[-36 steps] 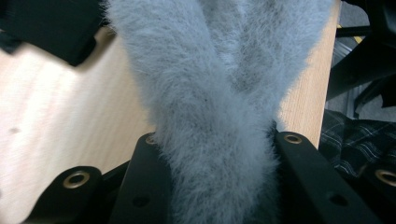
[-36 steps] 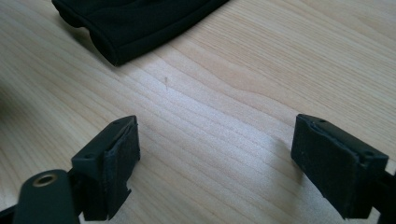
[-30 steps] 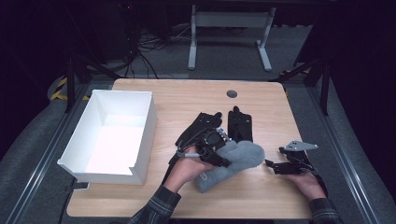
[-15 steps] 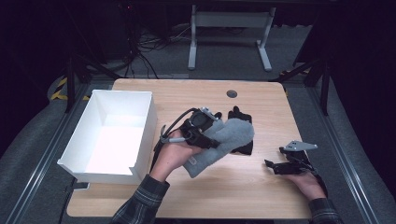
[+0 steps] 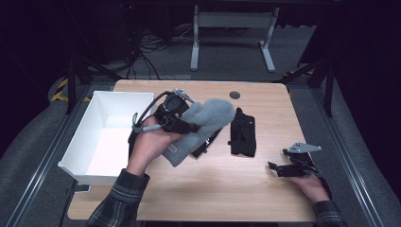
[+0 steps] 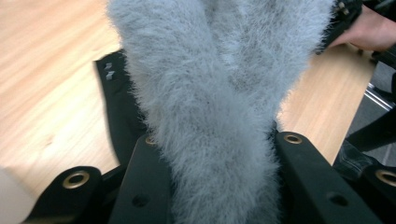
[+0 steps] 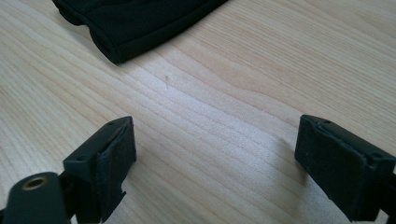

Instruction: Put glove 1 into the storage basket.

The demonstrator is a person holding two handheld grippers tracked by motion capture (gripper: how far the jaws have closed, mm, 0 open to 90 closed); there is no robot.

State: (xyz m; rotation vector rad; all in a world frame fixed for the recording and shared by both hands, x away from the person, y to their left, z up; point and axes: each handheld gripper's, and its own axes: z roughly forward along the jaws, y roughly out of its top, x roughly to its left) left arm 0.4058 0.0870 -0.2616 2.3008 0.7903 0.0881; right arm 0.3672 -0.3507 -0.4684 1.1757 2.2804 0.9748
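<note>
A fluffy grey mitten [image 5: 208,124] hangs above the table's middle, clamped in my left gripper [image 5: 185,124], which sits just right of the white box [image 5: 101,142]. In the left gripper view the grey fur [image 6: 219,107] fills the gap between the two black jaws. A black glove [image 5: 242,133] lies flat on the wood to the right of the mitten, and another black glove [image 5: 206,141] lies partly under it. My right gripper [image 5: 276,167] rests low near the table's right front, jaws wide apart over bare wood [image 7: 210,135], with the edge of a black glove [image 7: 135,23] ahead of it.
The white open box stands at the table's left edge, its inside bare. A dark round grommet [image 5: 234,95] sits at the back of the wooden table [image 5: 217,189]. A metal frame [image 5: 231,28] stands on the floor beyond the table.
My left gripper has lifted the grey mitten and carried it left and back toward the white box. The right gripper has stayed in place.
</note>
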